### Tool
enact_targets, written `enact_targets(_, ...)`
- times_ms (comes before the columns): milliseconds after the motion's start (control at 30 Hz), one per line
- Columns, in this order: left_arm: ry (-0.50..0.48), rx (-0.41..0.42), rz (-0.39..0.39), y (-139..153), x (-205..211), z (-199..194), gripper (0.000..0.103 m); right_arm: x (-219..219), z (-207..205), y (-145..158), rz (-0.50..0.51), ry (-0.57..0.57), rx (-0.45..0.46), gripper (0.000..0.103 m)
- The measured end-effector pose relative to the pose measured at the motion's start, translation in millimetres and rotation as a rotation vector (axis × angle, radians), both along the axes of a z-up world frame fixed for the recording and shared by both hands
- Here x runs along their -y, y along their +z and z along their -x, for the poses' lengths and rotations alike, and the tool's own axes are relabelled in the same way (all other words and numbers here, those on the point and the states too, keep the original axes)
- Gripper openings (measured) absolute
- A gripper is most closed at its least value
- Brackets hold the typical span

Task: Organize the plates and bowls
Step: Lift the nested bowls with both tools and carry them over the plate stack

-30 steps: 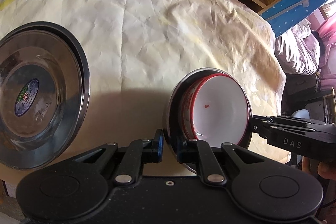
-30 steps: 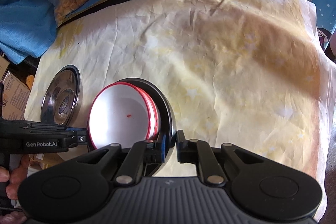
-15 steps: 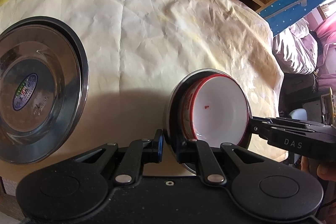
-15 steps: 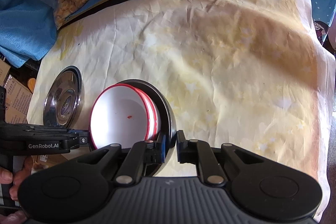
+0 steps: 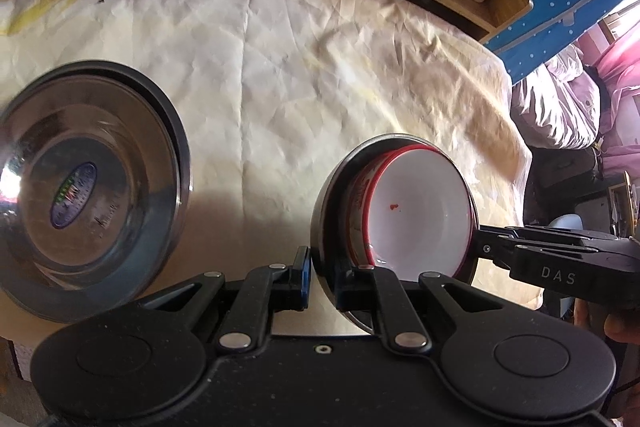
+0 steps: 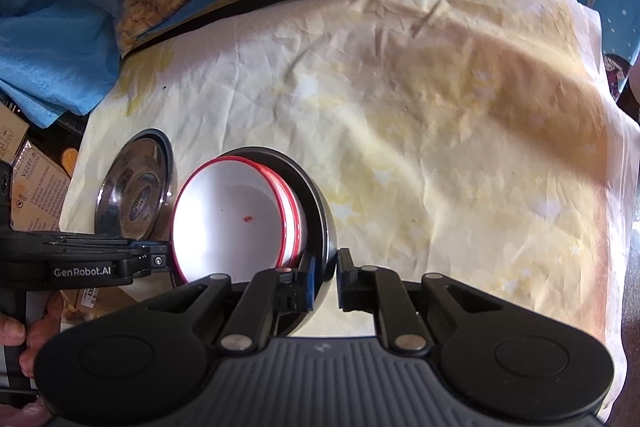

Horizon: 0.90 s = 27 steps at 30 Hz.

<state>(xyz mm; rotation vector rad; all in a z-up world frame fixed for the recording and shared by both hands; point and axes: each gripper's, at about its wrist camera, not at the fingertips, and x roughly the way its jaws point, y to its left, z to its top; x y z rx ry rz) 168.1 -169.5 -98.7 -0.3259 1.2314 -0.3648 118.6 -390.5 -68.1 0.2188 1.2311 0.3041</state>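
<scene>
Two red-rimmed white bowls (image 5: pixel 420 215) are sitting nested in a steel bowl (image 5: pixel 332 227), left gripper (image 5: pixel 323 277) and right gripper (image 6: pixel 324 277) pinching its opposite rims above the cloth; shiny steel plate (image 5: pixel 88 183) is lying apart, awaiting stacking.

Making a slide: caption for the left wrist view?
Both tools grip a steel bowl holding red-rimmed bowls.
</scene>
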Motion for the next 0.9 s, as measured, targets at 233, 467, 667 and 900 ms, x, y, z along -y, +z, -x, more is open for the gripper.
enact_targets(233,0.022,0.021,-0.012,7,-11,3,0.01,-13,-4,3,0.002,0.021,0.01,0.012)
enact_targets(467,0.043,0.031,-0.012,11,-26,7,0.01,-27,-7,6,0.004,0.041,0.016,0.011)
enact_targets(667,0.077,0.032,-0.007,13,-44,10,0.01,-45,-10,8,0.009,0.075,0.025,0.012)
enact_targets(900,0.102,0.035,-0.008,14,-60,11,0.009,-64,-16,11,0.017,0.105,0.037,0.012)
